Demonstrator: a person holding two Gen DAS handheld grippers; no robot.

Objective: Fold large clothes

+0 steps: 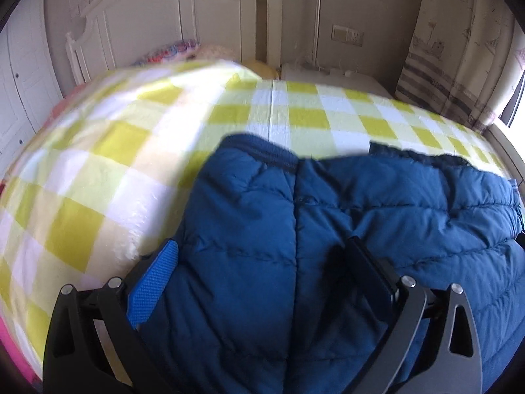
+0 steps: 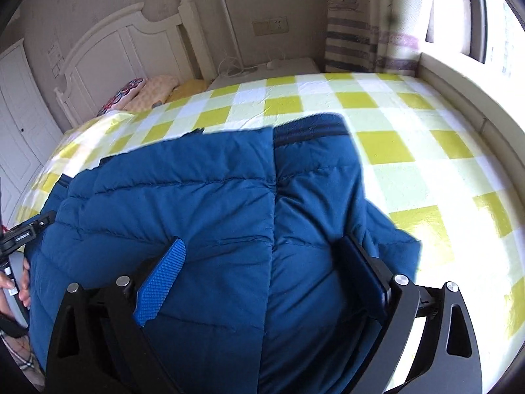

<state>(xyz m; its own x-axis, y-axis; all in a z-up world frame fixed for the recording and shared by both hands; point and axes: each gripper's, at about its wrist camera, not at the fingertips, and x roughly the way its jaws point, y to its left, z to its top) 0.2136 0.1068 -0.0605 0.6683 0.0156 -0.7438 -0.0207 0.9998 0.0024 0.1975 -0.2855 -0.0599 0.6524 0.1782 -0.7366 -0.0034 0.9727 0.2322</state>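
Jacket (image 1: 328, 213), blue and quilted, lies on a yellow-checked bedspread (image 1: 115, 164), under and ahead of both grippers. Left gripper (image 1: 262, 252) and right gripper (image 2: 262, 252) stand spread wide over its padding, pinching nothing. Beyond it rises a white headboard (image 2: 131, 49).

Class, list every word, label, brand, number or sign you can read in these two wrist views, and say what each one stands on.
No text can be read for certain.
Small white lettering on the left gripper at the right wrist view's left edge: too small to read.
Paper notices on the wall beside the headboard: too blurred to read.
Blue puffer jacket and checked bedsheet: no print shows.
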